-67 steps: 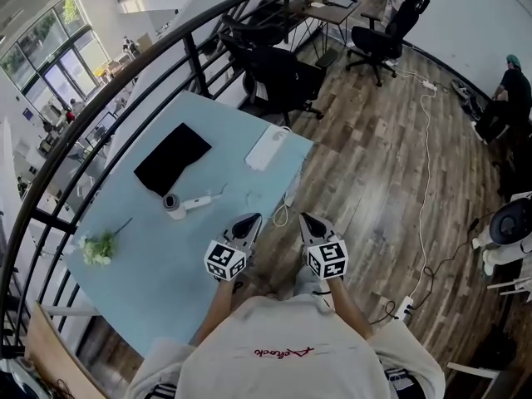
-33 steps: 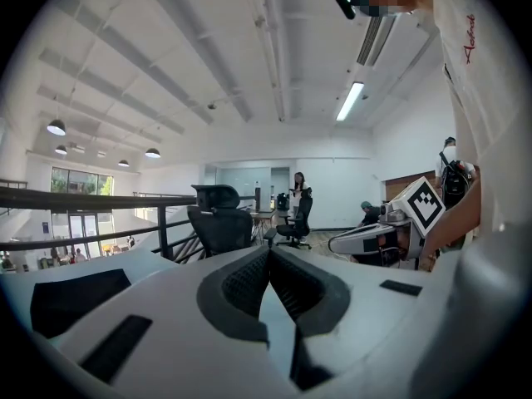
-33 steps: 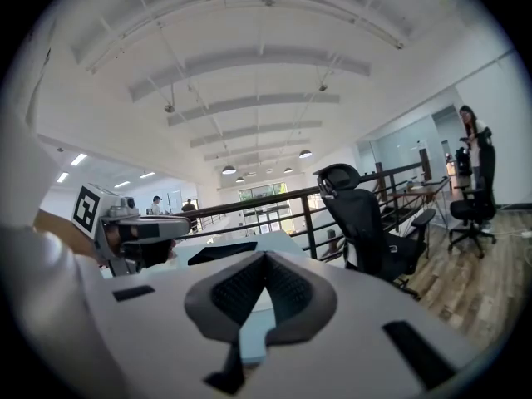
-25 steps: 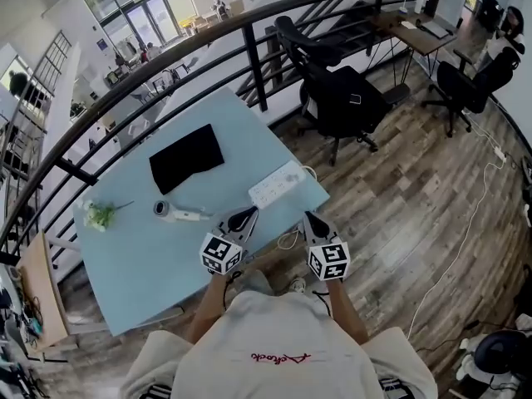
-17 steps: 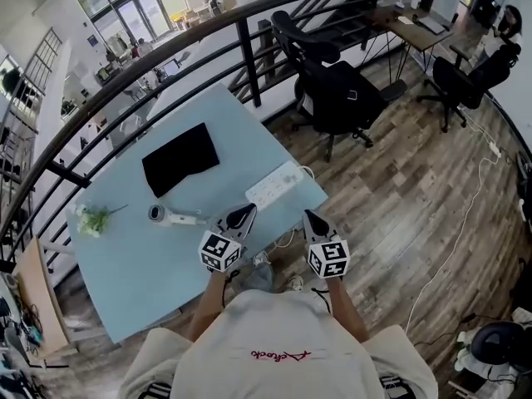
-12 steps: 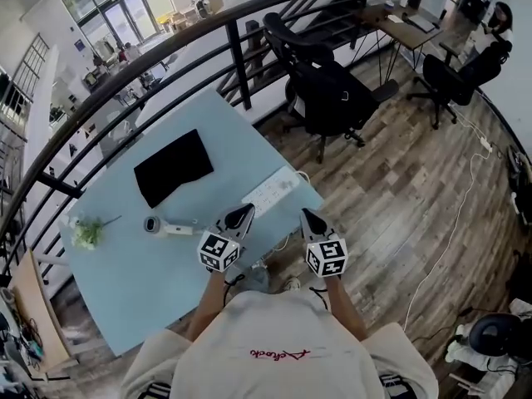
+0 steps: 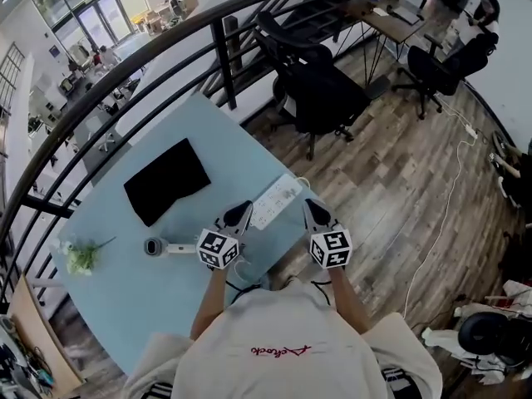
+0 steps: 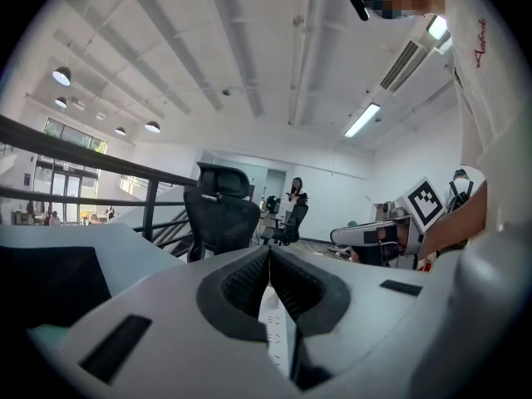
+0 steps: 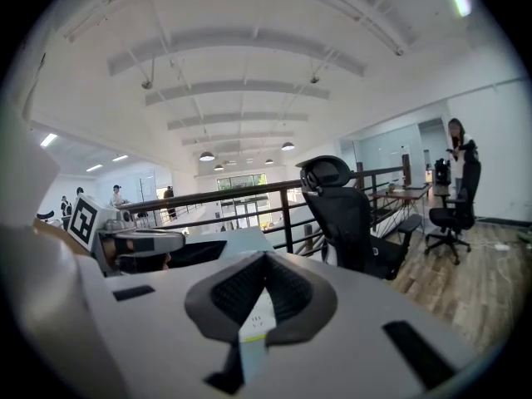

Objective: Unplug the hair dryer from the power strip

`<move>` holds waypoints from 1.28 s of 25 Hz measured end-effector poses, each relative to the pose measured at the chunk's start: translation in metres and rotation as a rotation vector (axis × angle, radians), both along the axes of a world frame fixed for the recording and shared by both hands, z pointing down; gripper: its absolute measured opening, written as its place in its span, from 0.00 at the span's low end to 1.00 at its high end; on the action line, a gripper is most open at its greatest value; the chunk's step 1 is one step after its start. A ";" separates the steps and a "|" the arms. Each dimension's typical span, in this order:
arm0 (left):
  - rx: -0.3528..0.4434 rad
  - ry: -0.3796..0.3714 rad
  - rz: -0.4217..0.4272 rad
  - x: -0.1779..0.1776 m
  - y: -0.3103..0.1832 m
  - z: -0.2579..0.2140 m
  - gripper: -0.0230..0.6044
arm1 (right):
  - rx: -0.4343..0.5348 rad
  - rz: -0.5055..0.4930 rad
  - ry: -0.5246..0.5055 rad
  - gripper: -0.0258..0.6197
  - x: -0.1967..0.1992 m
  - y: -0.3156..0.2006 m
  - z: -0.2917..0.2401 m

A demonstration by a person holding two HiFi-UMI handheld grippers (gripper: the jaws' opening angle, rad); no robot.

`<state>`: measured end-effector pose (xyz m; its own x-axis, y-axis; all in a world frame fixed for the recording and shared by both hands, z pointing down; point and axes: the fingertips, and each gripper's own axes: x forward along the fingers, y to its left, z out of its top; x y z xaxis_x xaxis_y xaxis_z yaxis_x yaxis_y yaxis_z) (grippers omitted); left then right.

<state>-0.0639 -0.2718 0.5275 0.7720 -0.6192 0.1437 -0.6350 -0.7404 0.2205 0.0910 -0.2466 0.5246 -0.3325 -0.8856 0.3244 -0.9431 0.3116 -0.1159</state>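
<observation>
Left gripper (image 7: 241, 209): your jaws together, empty, tip just beside strip (image 7: 276, 201).
Right gripper (image 7: 309, 207): closed as well, empty (near the table (image 7: 125, 306) corner).
Strip: white, at that corner.
Dryer (image 7: 165, 247): lying on table, left of your left gripper.

On the pale blue bench (image 7: 125, 298), left of frame, are laid a black pad (image 7: 166, 181), white power strip (image 7: 276, 199), hair dryer (image 7: 162, 247) and green sprig (image 7: 79, 256).

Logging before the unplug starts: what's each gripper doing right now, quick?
Left gripper: closed, holding nothing.
Right gripper: closed, holding nothing.
</observation>
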 end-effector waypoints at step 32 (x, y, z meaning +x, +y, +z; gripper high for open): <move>-0.148 -0.152 -0.068 0.027 -0.031 0.075 0.05 | -0.112 -0.077 -0.067 0.07 0.039 -0.049 0.056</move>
